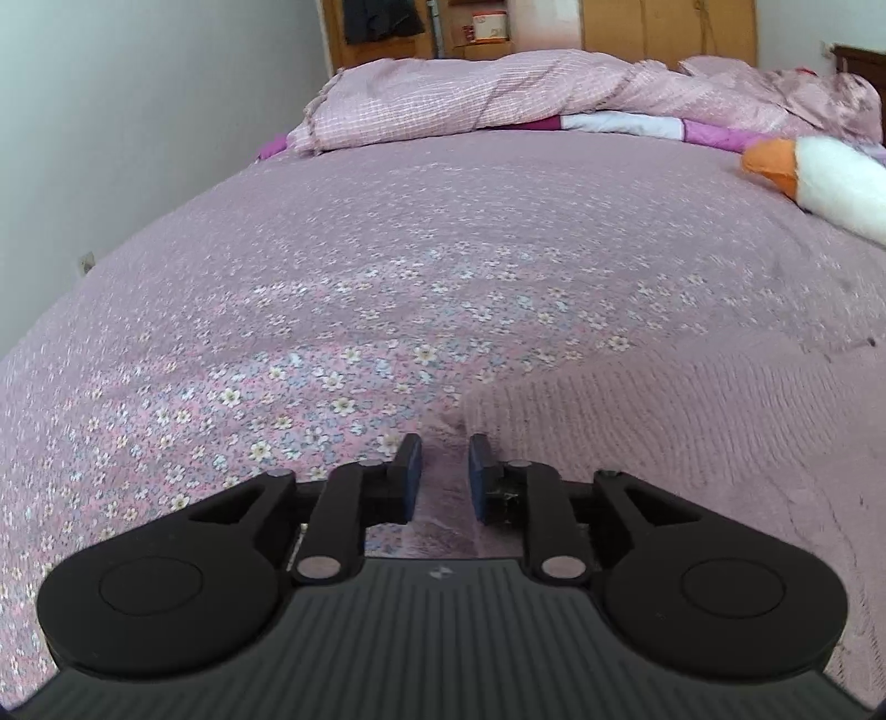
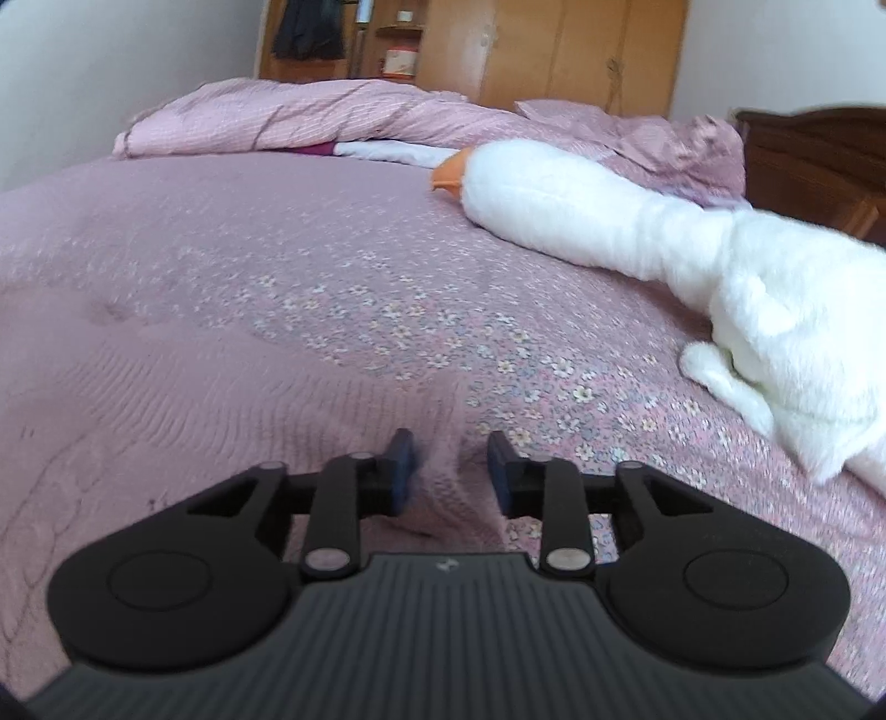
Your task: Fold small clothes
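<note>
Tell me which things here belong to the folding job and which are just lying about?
For the job: pink knit garment, left gripper, right gripper, both with jaws open.
Lying about: plush goose, bunched quilt, wooden wardrobe, floral bedspread.

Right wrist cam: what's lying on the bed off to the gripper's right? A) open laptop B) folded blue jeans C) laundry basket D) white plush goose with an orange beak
D. A white plush goose lies stretched across the floral bedspread, its orange beak pointing toward the pink quilt, to the right of the right gripper.
</note>
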